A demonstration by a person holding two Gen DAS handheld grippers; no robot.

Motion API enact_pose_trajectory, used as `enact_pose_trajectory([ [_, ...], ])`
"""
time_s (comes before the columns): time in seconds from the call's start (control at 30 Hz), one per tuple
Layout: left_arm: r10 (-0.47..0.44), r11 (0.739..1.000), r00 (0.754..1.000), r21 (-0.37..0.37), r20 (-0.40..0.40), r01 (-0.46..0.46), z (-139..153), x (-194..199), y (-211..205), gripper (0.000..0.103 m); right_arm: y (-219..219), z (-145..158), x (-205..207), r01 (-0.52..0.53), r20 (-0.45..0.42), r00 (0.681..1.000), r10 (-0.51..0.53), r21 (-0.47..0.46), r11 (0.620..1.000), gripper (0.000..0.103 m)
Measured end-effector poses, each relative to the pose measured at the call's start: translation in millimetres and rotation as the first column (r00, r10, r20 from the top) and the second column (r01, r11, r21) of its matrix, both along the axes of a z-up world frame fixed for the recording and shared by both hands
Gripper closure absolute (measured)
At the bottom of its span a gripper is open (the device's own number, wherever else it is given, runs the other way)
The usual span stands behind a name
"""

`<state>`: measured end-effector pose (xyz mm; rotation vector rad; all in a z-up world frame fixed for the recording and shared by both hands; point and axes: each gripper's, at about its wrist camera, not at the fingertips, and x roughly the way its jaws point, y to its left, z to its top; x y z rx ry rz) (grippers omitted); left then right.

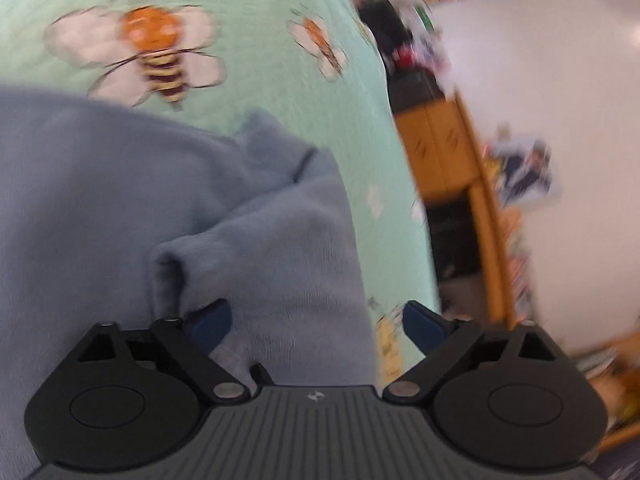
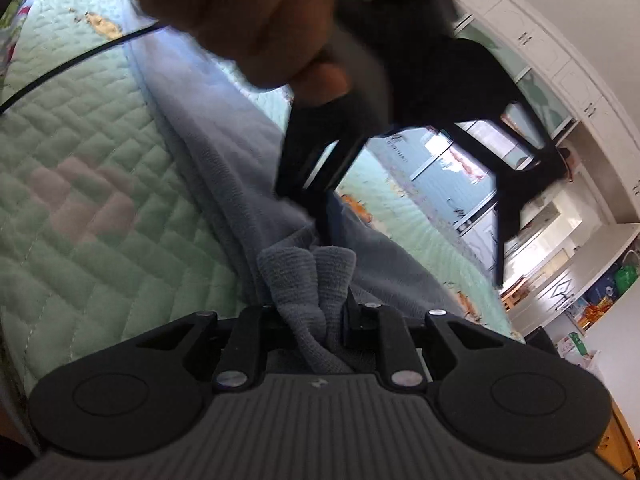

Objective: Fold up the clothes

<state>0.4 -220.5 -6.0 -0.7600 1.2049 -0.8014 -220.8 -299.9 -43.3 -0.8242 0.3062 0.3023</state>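
Note:
A blue-grey sweatshirt [image 1: 120,200] lies rumpled on a mint-green quilt with bee prints [image 1: 248,32]. My left gripper [image 1: 318,326] hovers over a fold near the garment's right edge. Its blue pads [image 1: 212,324] stand wide apart and press on nothing. In the right wrist view, my right gripper [image 2: 310,312] is shut on a bunched ribbed edge of the sweatshirt [image 2: 308,276], which stretches away across the quilt [image 2: 80,168]. Above it a person's hand [image 2: 256,20] holds the left gripper, whose black fingers [image 2: 304,168] reach down to the cloth.
The bed's edge runs down the right of the left wrist view, beside an orange wooden cabinet [image 1: 440,152] and a white wall. A black cable [image 2: 80,56] crosses the quilt. White cupboards [image 2: 560,80] and a counter stand beyond the bed.

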Motion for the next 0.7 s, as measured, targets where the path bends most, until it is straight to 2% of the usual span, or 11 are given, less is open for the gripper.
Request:
enact_pose_trajectory([
  [0.07,-0.002,1.0,1.0,0.006,-0.009,0.002,8,3,6,0.012,-1,2,0,-0.003,0.003,1.0,0.003,0.004,1.0,0.082],
  [0.13,-0.021,0.999,0.999,0.044,0.036,0.019,23,0,5,0.012,-1,2,0,-0.004,0.005,1.0,0.004,0.005,1.0,0.082],
  [0.23,-0.037,0.999,0.995,0.027,0.098,0.034,36,-1,-4,0.01,-1,1,2,-0.002,0.01,1.0,0.002,0.012,1.0,0.082],
  [0.27,-0.034,0.999,0.994,0.046,0.106,0.029,34,1,-7,0.008,0,1,2,-0.001,0.012,1.0,0.001,0.015,1.0,0.082],
  [0.4,0.054,0.998,0.998,0.039,0.011,-0.054,17,8,-2,0.011,-1,2,4,-0.002,0.013,1.0,0.002,0.029,1.0,0.082],
  [0.43,0.079,0.997,0.997,0.002,-0.007,-0.079,18,7,3,0.011,-2,2,3,-0.004,0.012,1.0,0.004,0.037,0.999,0.082],
  [0.5,0.111,0.993,0.994,-0.035,0.016,-0.111,30,3,13,0.011,-9,8,3,-0.01,0.005,1.0,0.01,0.075,0.997,0.082],
  [0.6,0.167,0.982,0.984,-0.095,0.062,-0.161,54,-2,32,0.01,-27,29,6,-0.007,-0.021,1.0,0.011,0.199,0.98,0.083],
  [0.67,0.209,0.973,0.975,-0.119,0.079,-0.198,65,-2,46,0.008,-54,56,7,0.04,-0.019,0.999,-0.036,0.351,0.936,0.083],
  [0.7,0.225,0.969,0.97,-0.122,0.091,-0.214,69,-1,53,0.007,-72,70,7,0.075,-0.017,0.997,-0.075,0.439,0.895,0.083],
])
